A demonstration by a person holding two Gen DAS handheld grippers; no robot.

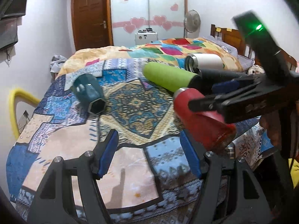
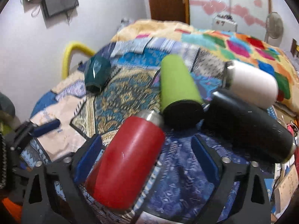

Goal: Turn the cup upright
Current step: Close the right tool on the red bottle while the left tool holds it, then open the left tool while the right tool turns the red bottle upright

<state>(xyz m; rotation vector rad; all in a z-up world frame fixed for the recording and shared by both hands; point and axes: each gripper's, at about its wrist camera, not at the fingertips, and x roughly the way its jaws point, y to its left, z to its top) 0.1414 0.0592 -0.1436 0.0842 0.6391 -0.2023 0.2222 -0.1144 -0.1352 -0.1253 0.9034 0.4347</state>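
Down between the right gripper's (image 2: pixel 147 155) spread jaws lies the red cup (image 2: pixel 125 160), on its side on the patterned bedspread (image 2: pixel 119 97), nearer the left blue pad, not visibly clamped. Beyond its steel rim lie the green cup (image 2: pixel 177 82), the black cup (image 2: pixel 248 123) and the white cup (image 2: pixel 252 84), all on their sides and close together. Meanwhile the left gripper (image 1: pixel 149 155) hangs with jaws apart over bare cloth. Further left, apart from the rest, rests the teal cup (image 1: pixel 89 93), also tipped over.
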